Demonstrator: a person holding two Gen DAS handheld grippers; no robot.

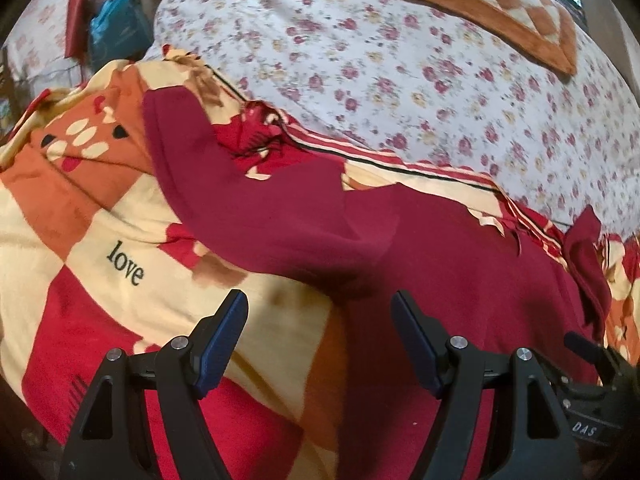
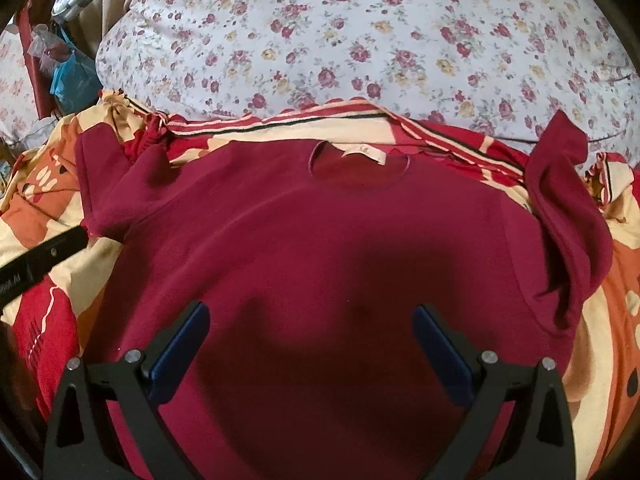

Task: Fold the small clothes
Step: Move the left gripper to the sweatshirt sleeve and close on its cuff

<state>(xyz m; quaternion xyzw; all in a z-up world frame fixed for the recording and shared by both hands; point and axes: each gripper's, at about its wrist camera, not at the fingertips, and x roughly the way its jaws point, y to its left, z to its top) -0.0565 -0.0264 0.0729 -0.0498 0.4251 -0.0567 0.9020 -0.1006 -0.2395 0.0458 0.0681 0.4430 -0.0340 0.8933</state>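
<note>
A small dark red long-sleeved top (image 2: 320, 248) lies spread flat on a patterned blanket, neck opening with a pale label (image 2: 366, 156) at the far side. Its left sleeve (image 1: 192, 160) stretches away to the left; its right sleeve (image 2: 568, 216) is bunched at the right. My right gripper (image 2: 312, 316) is open and empty above the middle of the top. My left gripper (image 1: 320, 304) is open and empty over the top's left edge, below the left sleeve. The left gripper's black body (image 2: 36, 264) shows in the right wrist view.
The red, orange and cream blanket (image 1: 100, 240) with the word "love" covers the near bed. A white floral sheet (image 2: 360, 40) lies beyond. An orange checked mat (image 1: 500, 12) lies at the far right. Bags and clutter (image 2: 68, 68) stand at the far left.
</note>
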